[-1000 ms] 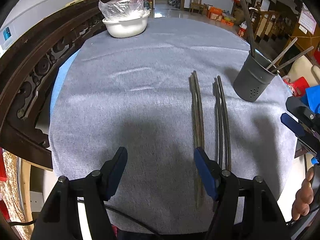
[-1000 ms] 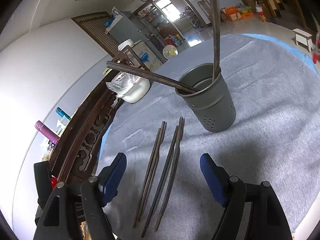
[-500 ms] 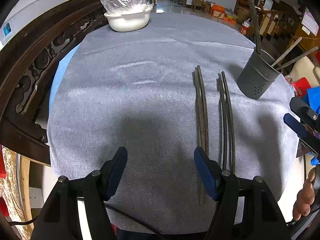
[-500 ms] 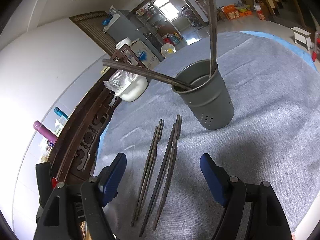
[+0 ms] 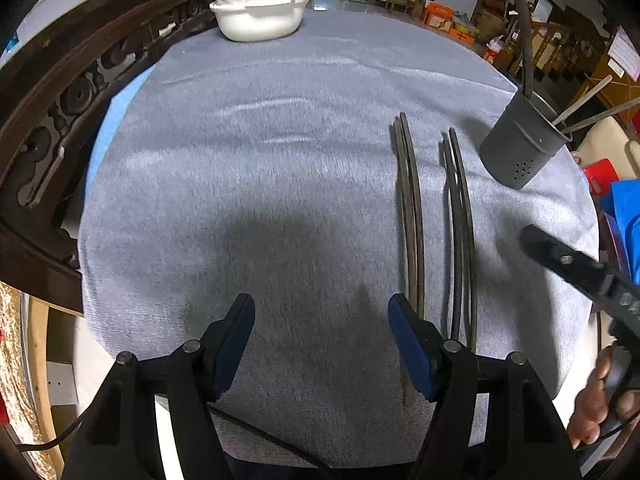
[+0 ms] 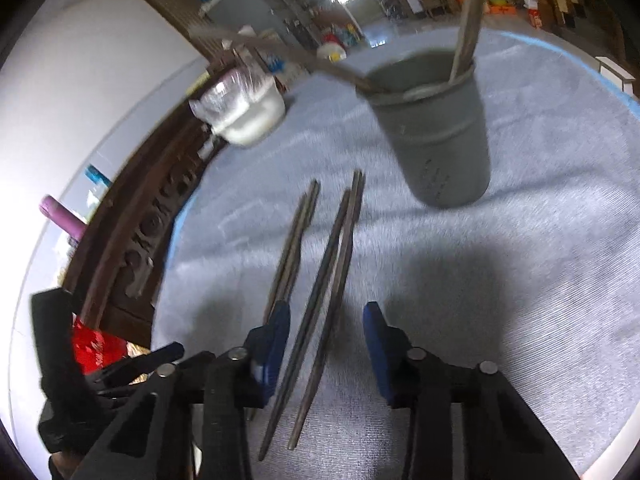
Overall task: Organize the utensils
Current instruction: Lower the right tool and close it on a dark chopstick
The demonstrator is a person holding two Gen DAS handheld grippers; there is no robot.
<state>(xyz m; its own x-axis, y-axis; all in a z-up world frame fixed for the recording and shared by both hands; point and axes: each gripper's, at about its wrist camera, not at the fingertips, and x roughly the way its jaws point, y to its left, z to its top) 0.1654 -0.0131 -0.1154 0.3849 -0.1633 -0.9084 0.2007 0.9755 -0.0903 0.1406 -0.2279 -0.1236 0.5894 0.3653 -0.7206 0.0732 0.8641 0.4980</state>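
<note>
Two pairs of dark chopsticks lie side by side on the grey tablecloth (image 5: pixel 240 200). My right gripper (image 6: pixel 326 312) is low over the right-hand pair (image 6: pixel 332 256), which runs between its blue pads. Its jaws are closing, with a gap still showing on each side. The left-hand pair (image 6: pixel 294 240) passes just outside its left finger. Behind them stands a grey perforated holder (image 6: pixel 440 136) with several chopsticks (image 6: pixel 468 20) leaning in it. My left gripper (image 5: pixel 320 308) hangs open over bare cloth, left of both pairs (image 5: pixel 410 208), with nothing between its fingers.
A white bowl (image 5: pixel 260 20) covered in plastic film sits at the far edge of the table. A dark carved wooden frame (image 5: pixel 40 120) runs along the left side. The table's near edge lies just under both grippers. A person's hand (image 5: pixel 592 408) shows at the lower right.
My right gripper has dropped forward over the right-hand pair and its jaws have narrowed around it. The left gripper has barely moved and stays open.
</note>
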